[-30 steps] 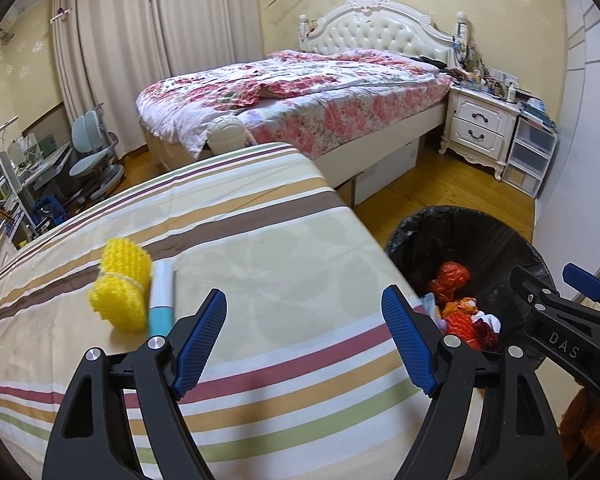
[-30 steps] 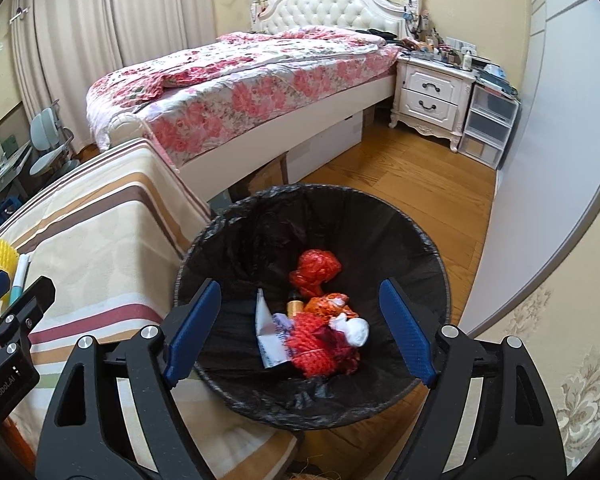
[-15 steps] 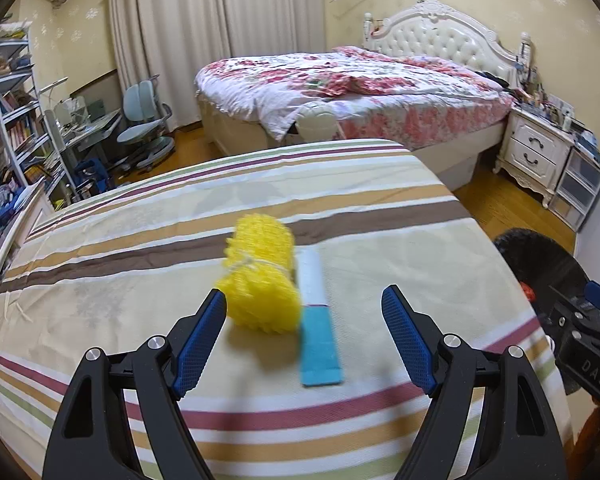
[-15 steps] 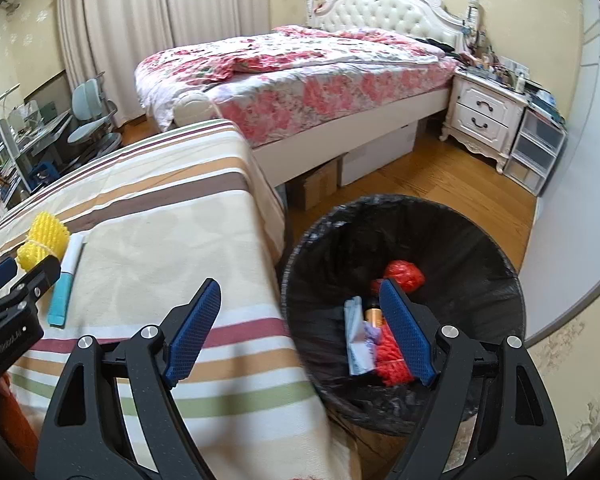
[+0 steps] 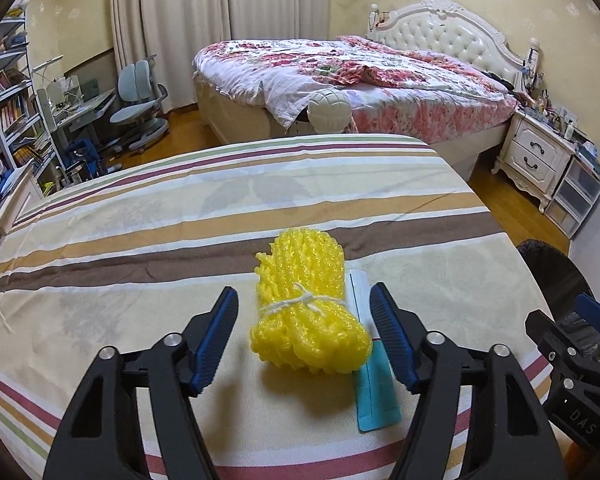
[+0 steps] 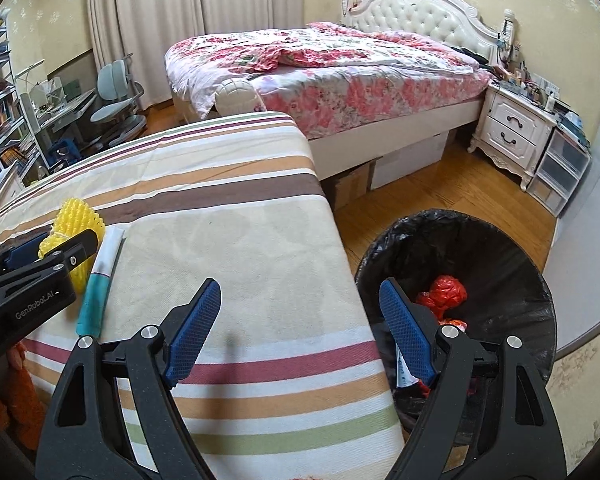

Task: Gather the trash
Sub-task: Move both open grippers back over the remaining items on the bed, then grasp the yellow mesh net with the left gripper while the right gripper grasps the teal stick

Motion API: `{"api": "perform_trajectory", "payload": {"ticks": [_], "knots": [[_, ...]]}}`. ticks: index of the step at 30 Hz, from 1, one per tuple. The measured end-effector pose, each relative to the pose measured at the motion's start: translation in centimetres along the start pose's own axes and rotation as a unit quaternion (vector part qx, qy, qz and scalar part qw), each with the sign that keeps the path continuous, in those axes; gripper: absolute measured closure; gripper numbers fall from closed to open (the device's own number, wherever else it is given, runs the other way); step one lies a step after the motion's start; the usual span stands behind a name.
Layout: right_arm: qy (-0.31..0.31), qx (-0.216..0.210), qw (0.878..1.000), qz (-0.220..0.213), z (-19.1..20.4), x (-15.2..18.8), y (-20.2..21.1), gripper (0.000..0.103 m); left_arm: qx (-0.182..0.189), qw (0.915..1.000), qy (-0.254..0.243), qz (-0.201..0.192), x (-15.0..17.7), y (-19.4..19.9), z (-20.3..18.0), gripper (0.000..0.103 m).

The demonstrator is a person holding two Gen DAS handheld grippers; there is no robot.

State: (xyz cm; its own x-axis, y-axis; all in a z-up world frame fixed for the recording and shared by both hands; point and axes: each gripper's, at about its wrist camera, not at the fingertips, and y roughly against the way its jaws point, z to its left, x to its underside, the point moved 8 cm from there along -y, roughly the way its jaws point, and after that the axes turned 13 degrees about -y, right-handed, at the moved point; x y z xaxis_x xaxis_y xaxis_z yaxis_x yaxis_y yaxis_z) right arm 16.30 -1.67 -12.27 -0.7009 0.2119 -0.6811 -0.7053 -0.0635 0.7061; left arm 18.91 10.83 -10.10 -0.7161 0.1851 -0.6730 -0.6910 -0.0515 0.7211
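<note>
A yellow foam net bundle (image 5: pixel 306 304) tied with white string lies on the striped table (image 5: pixel 140 240). A white and teal tube (image 5: pixel 374 380) lies right beside it. My left gripper (image 5: pixel 304 338) is open, its jaws on either side of the bundle, not touching it. The bundle (image 6: pixel 74 220) and tube (image 6: pixel 100 280) also show in the right wrist view. My right gripper (image 6: pixel 300 330) is open and empty over the table's right edge, next to the black-lined trash bin (image 6: pixel 512 256), which holds red net trash (image 6: pixel 444 292).
A bed with a floral cover (image 5: pixel 360 76) stands behind the table. A white nightstand (image 6: pixel 512 132) and plastic drawers (image 6: pixel 560 176) stand at the right wall. A desk, chair (image 5: pixel 140 96) and bookshelves are at the left. Wood floor (image 6: pixel 440 196) lies between table, bed and bin.
My left gripper swung left from the bin side and moved in on the yellow bundle, which now sits between its jaws. My right gripper moved left from above the bin to the table edge.
</note>
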Motion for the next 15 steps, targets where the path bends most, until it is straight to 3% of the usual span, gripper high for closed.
{"api": "perform_trajectory", "payload": {"ticks": [2, 6, 15], "knots": [[0.003, -0.001, 1.000, 0.002, 0.3, 0.1, -0.1, 0.023, 0.007, 1.0000, -0.003, 0.003, 0.2, -0.1, -0.1, 0.052], [0.010, -0.002, 1.000, 0.004, 1.1, 0.4, -0.1, 0.023, 0.016, 0.9999, -0.002, -0.001, 0.4, 0.1, 0.3, 0.058], [0.030, -0.016, 0.999, 0.010, 3.3, 0.9, 0.2, 0.023, 0.006, 0.9999, 0.011, -0.005, 1.8, 1.7, 2.8, 0.059]]}}
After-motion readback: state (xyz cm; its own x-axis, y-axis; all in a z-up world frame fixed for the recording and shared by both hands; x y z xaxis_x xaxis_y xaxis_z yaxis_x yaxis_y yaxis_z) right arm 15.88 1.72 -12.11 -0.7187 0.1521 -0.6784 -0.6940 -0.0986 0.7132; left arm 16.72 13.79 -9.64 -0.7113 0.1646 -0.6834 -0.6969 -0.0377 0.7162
